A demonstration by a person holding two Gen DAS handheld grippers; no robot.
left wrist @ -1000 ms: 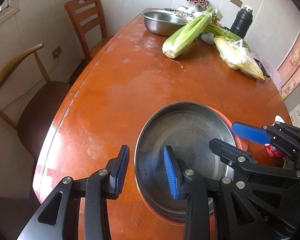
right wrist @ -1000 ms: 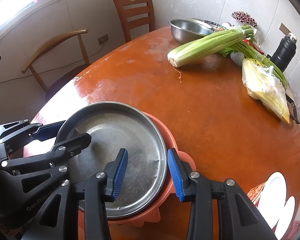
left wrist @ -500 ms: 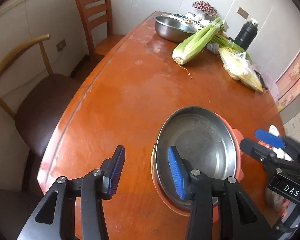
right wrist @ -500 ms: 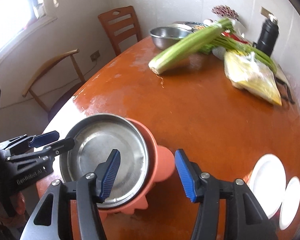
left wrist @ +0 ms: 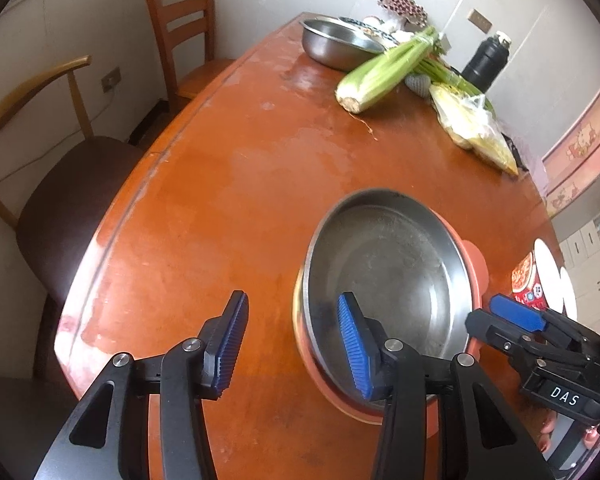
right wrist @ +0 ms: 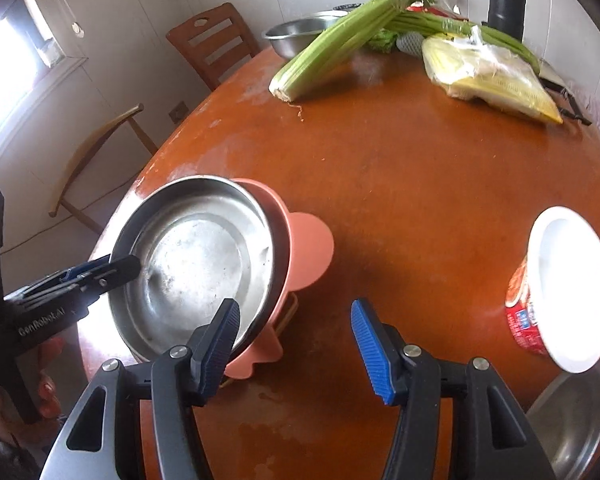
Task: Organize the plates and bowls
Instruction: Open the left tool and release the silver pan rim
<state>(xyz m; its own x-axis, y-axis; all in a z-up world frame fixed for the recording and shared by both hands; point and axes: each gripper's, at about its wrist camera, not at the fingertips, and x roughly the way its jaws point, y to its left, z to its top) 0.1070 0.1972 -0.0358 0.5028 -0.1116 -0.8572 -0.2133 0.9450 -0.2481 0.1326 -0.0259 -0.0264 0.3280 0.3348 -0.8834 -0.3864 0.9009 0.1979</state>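
A steel plate (left wrist: 396, 272) sits nested in a salmon plastic dish (left wrist: 478, 264) on the orange table; both also show in the right wrist view, the steel plate (right wrist: 196, 256) in the salmon dish (right wrist: 308, 248). My left gripper (left wrist: 290, 344) is open and empty, its right finger over the plate's near rim. My right gripper (right wrist: 294, 340) is open and empty, held above the table right of the dish. A white plate (right wrist: 568, 284) rests on a red tub (right wrist: 520, 312) at the right.
A steel bowl (left wrist: 336, 42), celery (left wrist: 384, 68), a bag of corn (left wrist: 472, 128) and a black flask (left wrist: 486, 62) stand at the table's far end. Two chairs (left wrist: 180, 28) stand at the left. Another steel bowl (right wrist: 572, 428) lies at the lower right.
Both grippers have pulled back and up from the stacked plate and dish. The right gripper has swung to the right, bringing the white plate into view.
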